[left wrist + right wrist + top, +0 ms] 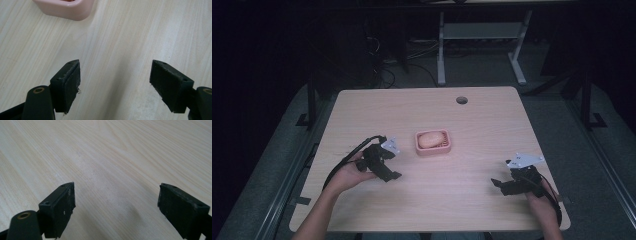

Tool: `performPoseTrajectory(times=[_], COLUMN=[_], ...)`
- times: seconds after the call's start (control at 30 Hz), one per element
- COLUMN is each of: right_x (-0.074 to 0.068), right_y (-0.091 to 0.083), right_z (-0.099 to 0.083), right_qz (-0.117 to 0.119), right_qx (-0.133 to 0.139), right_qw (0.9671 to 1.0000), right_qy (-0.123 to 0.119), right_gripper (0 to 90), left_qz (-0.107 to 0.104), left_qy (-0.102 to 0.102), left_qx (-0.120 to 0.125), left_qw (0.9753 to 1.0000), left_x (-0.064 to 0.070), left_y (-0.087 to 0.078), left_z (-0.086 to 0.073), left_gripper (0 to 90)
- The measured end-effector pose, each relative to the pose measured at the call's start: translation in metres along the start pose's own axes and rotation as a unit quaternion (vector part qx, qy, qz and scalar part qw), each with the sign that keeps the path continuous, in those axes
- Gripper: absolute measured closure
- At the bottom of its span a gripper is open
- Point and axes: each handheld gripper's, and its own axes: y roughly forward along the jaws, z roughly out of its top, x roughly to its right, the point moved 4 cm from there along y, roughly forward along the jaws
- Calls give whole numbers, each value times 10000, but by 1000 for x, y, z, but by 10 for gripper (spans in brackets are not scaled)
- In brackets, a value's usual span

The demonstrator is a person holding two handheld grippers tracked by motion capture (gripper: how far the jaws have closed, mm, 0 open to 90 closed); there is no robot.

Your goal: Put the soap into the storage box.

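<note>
My left hand-held gripper (pixel 393 175) hung released near the pink soap dish (pixel 433 142); soap (pixel 430 139) lay inside. My right hand-held gripper (pixel 498 183) gaped empty over the counter (pixel 482 130).

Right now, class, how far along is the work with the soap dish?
Nothing looks done yet: the soap lies in the pink dish. In hand: the left gripper, open, sits nearest the dish; the right gripper, open, waits apart. Grasping is still left.
</note>
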Motion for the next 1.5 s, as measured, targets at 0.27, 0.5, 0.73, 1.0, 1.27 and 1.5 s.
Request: performPoseTrajectory(times=[0.27, 0.5, 0.73, 1.0, 1.27, 1.5], right_x=[0, -1, -2, -1, -2, -1], right_y=[0, 1, 1, 1, 0, -1], right_z=[0, 0, 0, 0, 0, -1], right_qz=[-16, 5, -16, -34, -19, -37], right_qx=[-6, -40, -56, -53, -39, -29], right_qw=[10000, 10000, 10000, 10000, 10000, 10000], right_qy=[-46, -52, -51, -67, -13, -68], right_gripper=[139, 140, 140, 140, 140, 140], left_qz=[-6, 37, 128, 168, 214, 284], left_qy=[-54, -84, -140, -222, -296, -388], left_qx=[-28, -12, 69, 88, 154, 212], left_qw=[10000, 10000, 9998, 9996, 9992, 9986], left_x=[1, 4, 8, 13, 17, 25], left_y=[1, 0, -3, -4, -6, -8], left_z=[-12, -22, -31, -44, -54, -62], left_gripper=[236, 231, 228, 230, 230, 230])
